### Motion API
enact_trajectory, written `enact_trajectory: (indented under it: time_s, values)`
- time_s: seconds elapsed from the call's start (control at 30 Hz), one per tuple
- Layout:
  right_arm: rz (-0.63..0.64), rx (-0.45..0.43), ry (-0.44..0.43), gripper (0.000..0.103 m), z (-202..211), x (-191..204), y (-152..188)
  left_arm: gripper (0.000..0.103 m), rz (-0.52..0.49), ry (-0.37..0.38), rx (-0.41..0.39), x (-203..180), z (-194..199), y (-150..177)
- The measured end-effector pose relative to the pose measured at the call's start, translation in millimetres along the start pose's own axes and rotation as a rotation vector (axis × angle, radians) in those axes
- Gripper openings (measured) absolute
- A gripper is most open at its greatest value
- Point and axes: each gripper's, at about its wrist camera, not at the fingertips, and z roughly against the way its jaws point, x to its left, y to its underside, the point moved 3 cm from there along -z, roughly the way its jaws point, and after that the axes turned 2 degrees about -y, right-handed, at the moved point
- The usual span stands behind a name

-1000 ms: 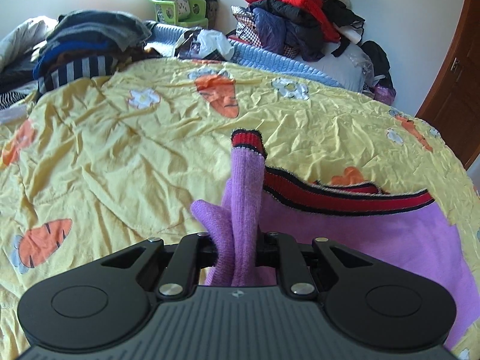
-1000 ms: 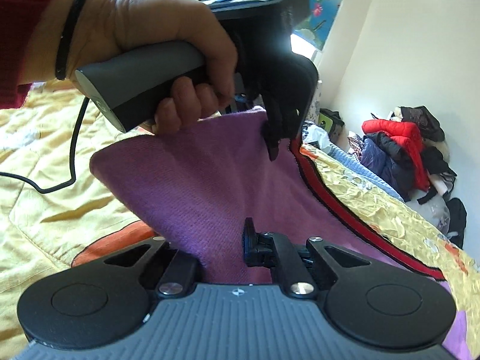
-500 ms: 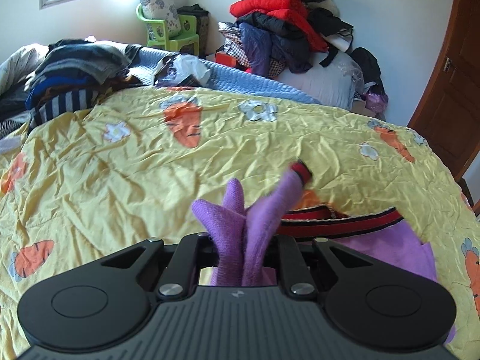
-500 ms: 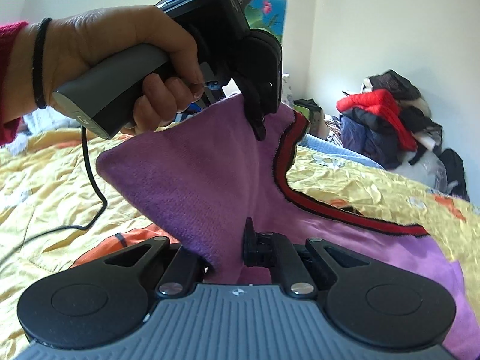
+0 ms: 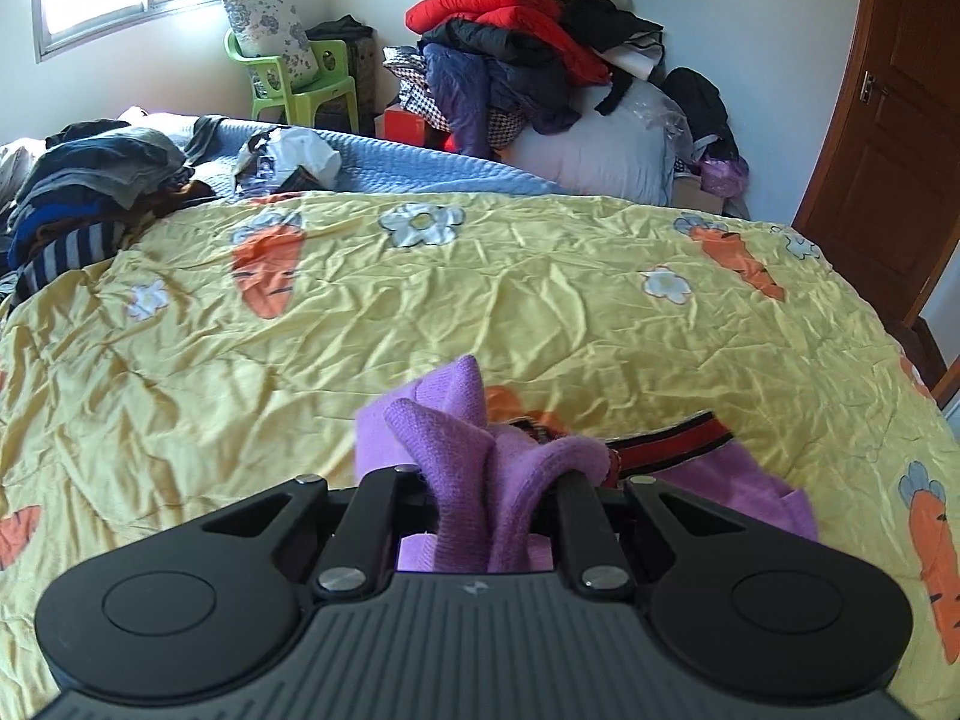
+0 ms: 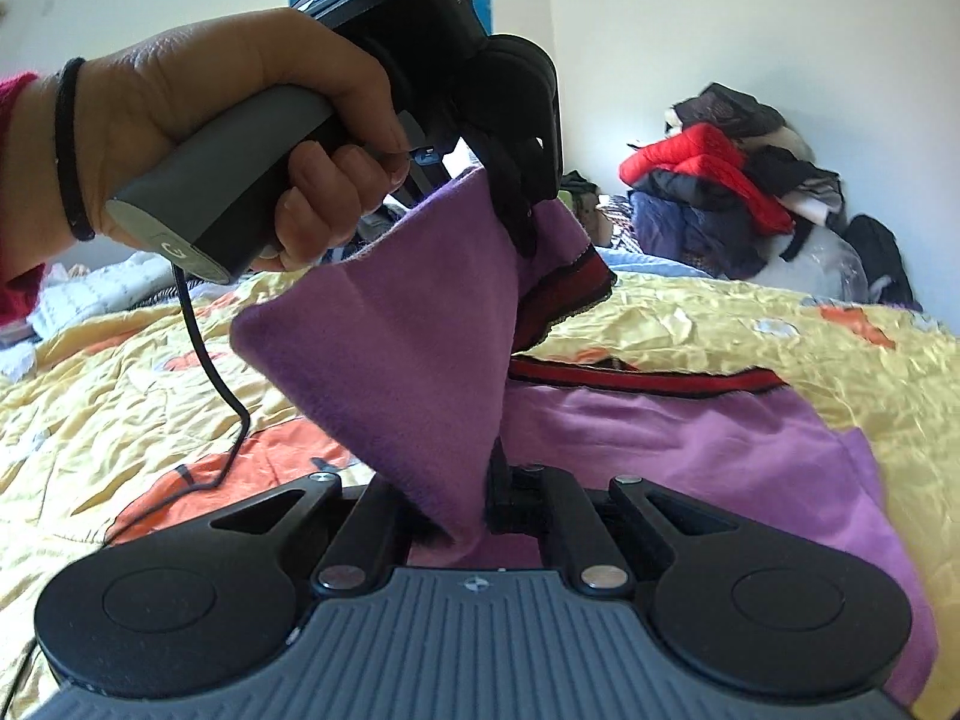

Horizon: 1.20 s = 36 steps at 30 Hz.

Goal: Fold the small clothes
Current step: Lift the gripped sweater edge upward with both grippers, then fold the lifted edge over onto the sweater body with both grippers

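A purple knit sweater [image 6: 690, 444] with a red and black striped hem [image 6: 648, 381] lies partly on the yellow carrot-print quilt [image 5: 420, 312]. My left gripper [image 5: 480, 510] is shut on a bunched fold of the sweater [image 5: 456, 438] and holds it lifted above the bed. In the right wrist view the left gripper [image 6: 522, 228] hangs overhead with purple cloth stretched from it. My right gripper [image 6: 462, 510] is shut on the lower end of that raised cloth [image 6: 408, 324]. The rest of the sweater lies flat to the right.
A pile of dark folded clothes [image 5: 84, 192] sits at the quilt's far left. A heap of jackets [image 5: 528, 48] and a green plastic chair [image 5: 294, 78] stand beyond the bed. A wooden door [image 5: 888, 138] is at right. The left gripper's cable [image 6: 210, 372] hangs down.
Both grippers have lifted the purple sweater higher off the quilt. The sleeve with the striped cuff has dropped out of the left view. The raised cloth now stretches steeper between the grippers.
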Motion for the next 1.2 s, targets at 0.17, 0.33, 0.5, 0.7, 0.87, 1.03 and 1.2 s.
enact_trajectory:
  time_s: [0.17,0.33,0.5,0.7,0.87,1.03,1.2]
  values:
    - [-0.094,-0.004,-0.006,0.008,8,-27,6,0.013,0.005,0.006,0.012,-28,-8,-2]
    - [-0.216,-0.006,-0.018,0.008,16,-58,11,0.013,0.023,-0.001,0.015,-54,-19,-3]
    - [-0.374,-0.009,-0.045,0.008,22,-95,19,0.013,0.035,-0.003,0.001,-80,-27,-4]
    - [-0.619,0.009,-0.082,0.009,27,-135,43,0.013,-0.016,0.023,0.032,-120,-45,6]
    - [-0.719,0.031,-0.101,0.009,28,-151,63,0.013,-0.036,0.056,0.081,-143,-63,16]
    - [-0.766,0.067,-0.127,0.02,27,-157,74,0.013,-0.06,0.069,0.102,-150,-70,25]
    - [-0.812,0.016,-0.293,0.056,53,-183,69,0.013,-0.06,0.104,0.079,-139,-62,25]
